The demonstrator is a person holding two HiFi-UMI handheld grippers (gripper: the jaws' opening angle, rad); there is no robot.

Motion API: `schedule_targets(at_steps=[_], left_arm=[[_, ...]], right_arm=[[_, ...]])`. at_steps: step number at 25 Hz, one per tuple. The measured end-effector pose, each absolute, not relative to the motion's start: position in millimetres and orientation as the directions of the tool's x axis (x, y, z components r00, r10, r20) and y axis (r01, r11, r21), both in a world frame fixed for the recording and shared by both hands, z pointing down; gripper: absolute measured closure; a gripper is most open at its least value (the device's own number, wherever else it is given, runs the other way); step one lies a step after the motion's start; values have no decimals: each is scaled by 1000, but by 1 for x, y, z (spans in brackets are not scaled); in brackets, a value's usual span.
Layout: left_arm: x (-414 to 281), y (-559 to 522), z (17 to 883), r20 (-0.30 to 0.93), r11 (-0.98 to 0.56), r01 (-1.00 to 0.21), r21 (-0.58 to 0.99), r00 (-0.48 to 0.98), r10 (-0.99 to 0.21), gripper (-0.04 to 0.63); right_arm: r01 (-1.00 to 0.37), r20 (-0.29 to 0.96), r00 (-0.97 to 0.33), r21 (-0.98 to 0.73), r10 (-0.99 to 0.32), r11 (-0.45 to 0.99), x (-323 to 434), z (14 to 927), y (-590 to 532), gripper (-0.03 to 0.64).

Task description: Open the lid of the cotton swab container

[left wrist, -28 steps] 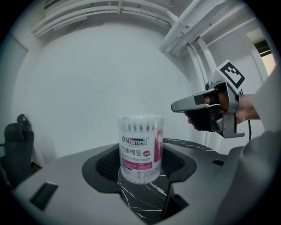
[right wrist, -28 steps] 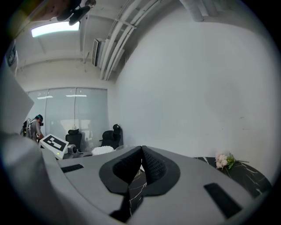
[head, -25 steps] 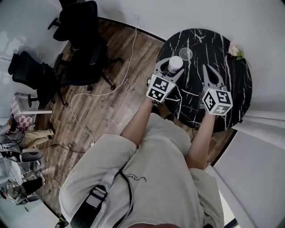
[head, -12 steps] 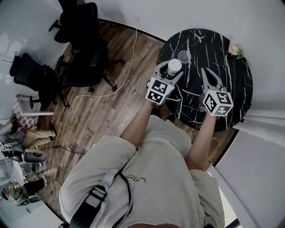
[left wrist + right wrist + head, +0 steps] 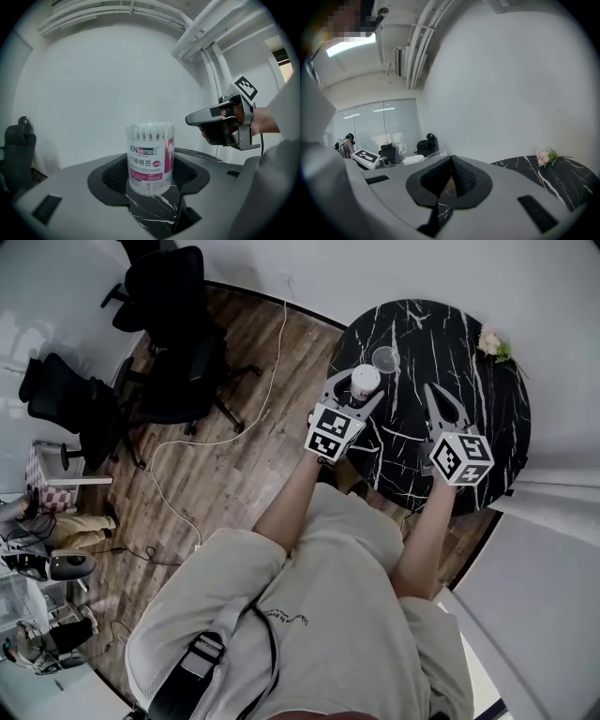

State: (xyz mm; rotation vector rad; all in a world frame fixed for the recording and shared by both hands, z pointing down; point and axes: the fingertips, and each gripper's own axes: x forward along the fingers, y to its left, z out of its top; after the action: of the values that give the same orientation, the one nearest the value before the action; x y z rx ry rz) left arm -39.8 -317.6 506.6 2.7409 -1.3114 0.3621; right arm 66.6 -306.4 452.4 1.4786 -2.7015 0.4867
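Well, not much has changed in the last second. Your left claw (image 5: 357,383) and the cotton swab tub (image 5: 150,159) have stayed in the same spot, near the left edge of the black table (image 5: 469,315). The tub stands upright between the two jaws. The pads look pressed on its two sides, so you are pinching the tub and holding it steady.

Your right claw (image 5: 431,390) is pressed together with nothing in it. It hangs over the table to the right of the tub, apart from it, and it has hardly moved.

A clear round lid (image 5: 385,357) lies flat on the table just beside the tub, on the far side from you. It has not moved in this second either. The white swab tips show at the top of the tub, and I see no cover over them.

So I think the lid is already off and the job looks done, or very close to it. Nothing is being pulled or twisted now. What is left seems small: let go of the tub softly. It looks tall and light and it sits close to the table edge, so a quick move could tip it and spill the swabs
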Motion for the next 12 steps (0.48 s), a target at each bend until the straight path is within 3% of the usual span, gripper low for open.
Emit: schedule_targets(at_steps=[12], left_arm=[[-48, -317, 506, 240, -613, -790, -2, 594, -768, 328]], right_arm=[[-797, 158, -592, -262, -790, 544, 62, 453, -302, 583]])
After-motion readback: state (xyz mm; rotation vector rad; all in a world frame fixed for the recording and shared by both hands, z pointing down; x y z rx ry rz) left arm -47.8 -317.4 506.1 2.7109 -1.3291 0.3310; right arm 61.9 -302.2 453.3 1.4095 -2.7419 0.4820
